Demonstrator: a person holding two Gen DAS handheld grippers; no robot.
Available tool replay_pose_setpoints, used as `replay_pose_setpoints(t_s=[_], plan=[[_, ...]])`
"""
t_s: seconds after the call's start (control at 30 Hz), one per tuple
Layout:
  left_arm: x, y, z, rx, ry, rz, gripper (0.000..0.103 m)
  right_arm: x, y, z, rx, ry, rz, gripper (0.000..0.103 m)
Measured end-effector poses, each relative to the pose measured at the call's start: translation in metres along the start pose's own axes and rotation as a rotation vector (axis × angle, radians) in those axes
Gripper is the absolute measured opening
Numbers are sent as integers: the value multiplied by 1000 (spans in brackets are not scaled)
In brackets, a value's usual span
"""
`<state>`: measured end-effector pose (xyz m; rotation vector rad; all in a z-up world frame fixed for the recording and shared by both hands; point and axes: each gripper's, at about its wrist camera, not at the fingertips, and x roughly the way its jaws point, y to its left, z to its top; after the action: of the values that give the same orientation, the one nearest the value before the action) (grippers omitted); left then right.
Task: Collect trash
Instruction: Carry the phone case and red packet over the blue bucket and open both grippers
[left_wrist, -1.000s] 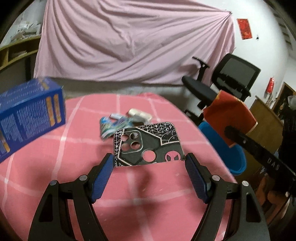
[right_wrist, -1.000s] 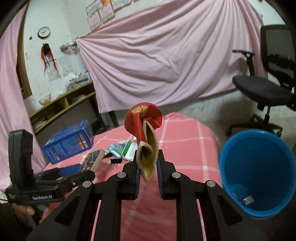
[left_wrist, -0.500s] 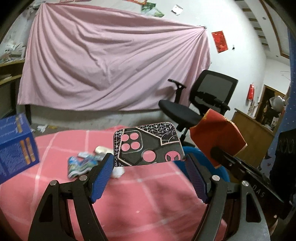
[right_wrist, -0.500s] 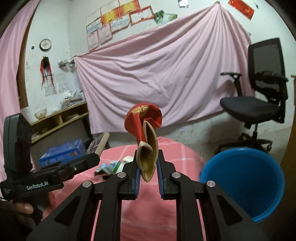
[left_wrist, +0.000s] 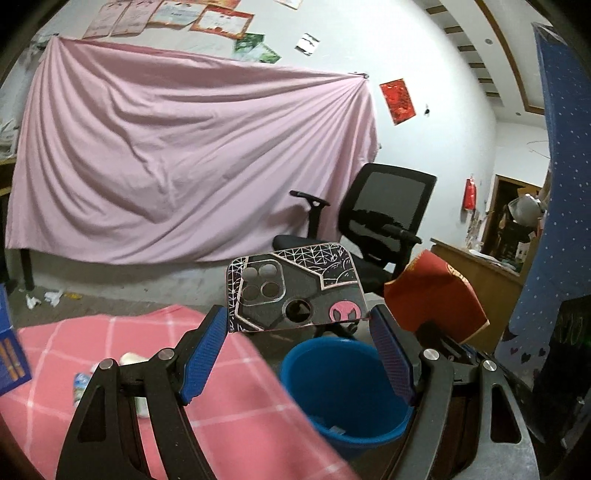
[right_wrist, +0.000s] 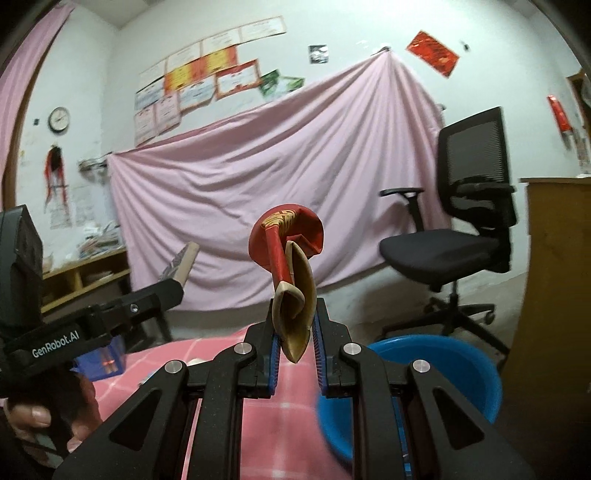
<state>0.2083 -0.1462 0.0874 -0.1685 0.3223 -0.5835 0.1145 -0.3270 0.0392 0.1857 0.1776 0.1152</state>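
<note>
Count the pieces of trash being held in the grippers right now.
2. A patterned phone case is clamped in the left gripper; a crushed red paper cup is pinched in the right gripper. More trash lies on the table.

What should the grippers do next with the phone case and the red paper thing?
Probably ease both a bit farther forward over the blue bucket, then let go. The left gripper is shut on the phone case, and the right gripper is shut on the red paper box. The bucket sits beside the pink table, just below both.
</note>
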Motion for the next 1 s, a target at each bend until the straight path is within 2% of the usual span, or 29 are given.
replay_pose_setpoints(t_s=[0.23,0.6,0.8,1.0], plan=[[27,-34,4,56,10,-50,73,-11,-29,5,36,-11,-119,14],[74,-72,-19,92,82,-104,73,-17,-72,-6,66,34,-259,14],[97,-78,-33,108,149,-98,73,-12,-91,-12,84,79,-292,14],[127,-79,-50,122,279,-62,73,-1,-101,-17,106,141,-306,14]])
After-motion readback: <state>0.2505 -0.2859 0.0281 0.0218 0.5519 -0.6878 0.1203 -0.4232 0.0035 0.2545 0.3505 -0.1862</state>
